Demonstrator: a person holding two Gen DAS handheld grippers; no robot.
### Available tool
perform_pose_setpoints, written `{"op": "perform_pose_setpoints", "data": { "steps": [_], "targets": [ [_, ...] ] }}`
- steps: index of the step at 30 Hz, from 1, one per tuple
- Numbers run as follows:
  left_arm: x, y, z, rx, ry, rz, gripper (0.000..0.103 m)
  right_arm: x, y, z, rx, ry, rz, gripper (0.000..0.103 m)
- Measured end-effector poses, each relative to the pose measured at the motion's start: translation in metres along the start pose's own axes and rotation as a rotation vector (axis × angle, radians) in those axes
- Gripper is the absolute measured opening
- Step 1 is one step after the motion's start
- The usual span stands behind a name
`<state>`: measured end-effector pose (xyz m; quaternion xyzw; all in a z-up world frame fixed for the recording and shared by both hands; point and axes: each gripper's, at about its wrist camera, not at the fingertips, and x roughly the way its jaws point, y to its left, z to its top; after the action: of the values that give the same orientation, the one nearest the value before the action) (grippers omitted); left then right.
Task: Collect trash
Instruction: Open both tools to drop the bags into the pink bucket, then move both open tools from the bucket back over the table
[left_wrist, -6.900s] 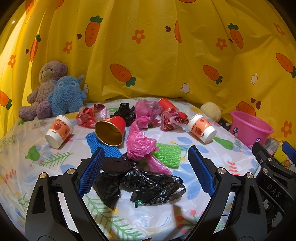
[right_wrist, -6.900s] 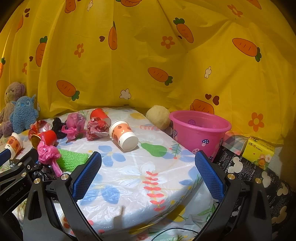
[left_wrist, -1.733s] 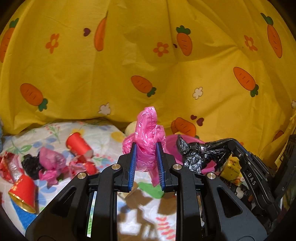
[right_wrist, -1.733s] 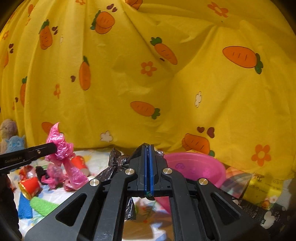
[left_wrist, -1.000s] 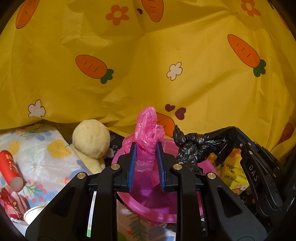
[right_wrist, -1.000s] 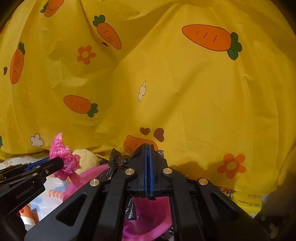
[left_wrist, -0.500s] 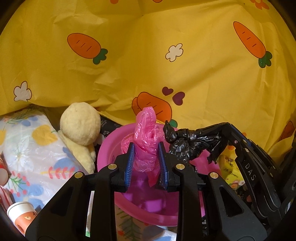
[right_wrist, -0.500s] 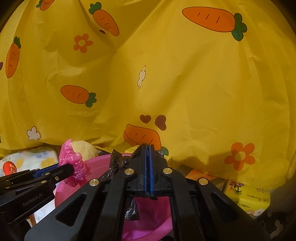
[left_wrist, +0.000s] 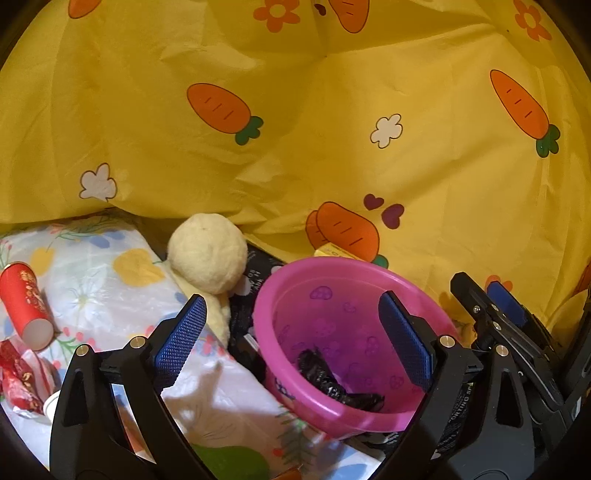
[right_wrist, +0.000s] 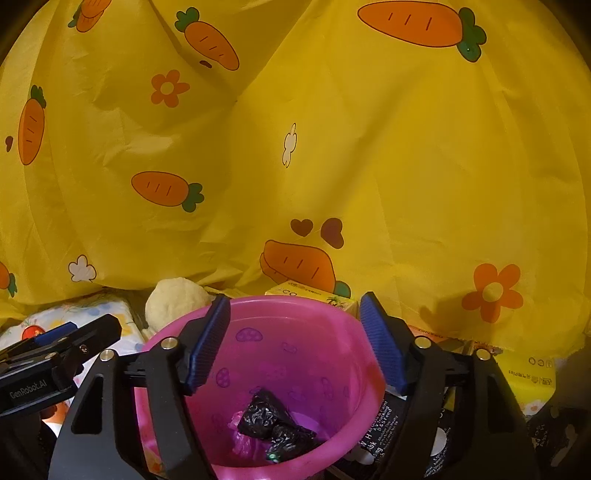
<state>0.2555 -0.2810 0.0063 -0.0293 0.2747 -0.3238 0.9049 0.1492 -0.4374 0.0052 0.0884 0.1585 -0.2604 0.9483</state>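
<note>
A pink plastic bucket (left_wrist: 280, 284) (right_wrist: 332, 314) stands beside the table's right end. A crumpled black bag (left_wrist: 332, 380) (right_wrist: 273, 424) lies in its bottom, with a pink bag (right_wrist: 240, 435) partly under it in the right wrist view. My left gripper (left_wrist: 295, 343) is open and empty over the bucket's left rim. My right gripper (right_wrist: 295, 350) is open and empty above the bucket's mouth. A red paper cup (left_wrist: 26, 306) and a crumpled red wrapper (left_wrist: 18, 376) lie on the table at the far left.
A cream plush ball (left_wrist: 207, 254) (right_wrist: 177, 299) sits at the table's end next to the bucket. Yellow boxes (right_wrist: 314, 293) (right_wrist: 528, 376) and a black patterned bag (right_wrist: 384, 428) lie around the bucket. A yellow carrot-print curtain (left_wrist: 332, 129) hangs close behind.
Both grippers opened. The pink bag dropped from the left gripper and the black bag from the right gripper; both now lie in the bucket.
</note>
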Motion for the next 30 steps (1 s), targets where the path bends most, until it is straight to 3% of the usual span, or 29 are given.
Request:
{"op": "perform_pose_setpoints", "data": {
  "steps": [2, 11, 22, 30],
  "targets": [
    [-0.011, 0.006, -0.003, -0.003, -0.010, 0.028, 0.094, -0.003, 0.002, -0.004, -0.001, 0.006, 0.005, 0.082],
    [-0.068, 0.032, -0.024, -0.013, -0.067, 0.189, 0.097, -0.033, 0.021, -0.017, -0.006, 0.010, 0.058, 0.096],
    [-0.153, 0.061, -0.056, -0.051, -0.106, 0.344, 0.097, -0.095, 0.065, -0.034, -0.039, -0.034, 0.140, 0.097],
    [-0.208, 0.096, -0.088, -0.116, -0.126, 0.470, 0.097, -0.127, 0.102, -0.055, -0.081, -0.017, 0.236, 0.097]
  ]
}}
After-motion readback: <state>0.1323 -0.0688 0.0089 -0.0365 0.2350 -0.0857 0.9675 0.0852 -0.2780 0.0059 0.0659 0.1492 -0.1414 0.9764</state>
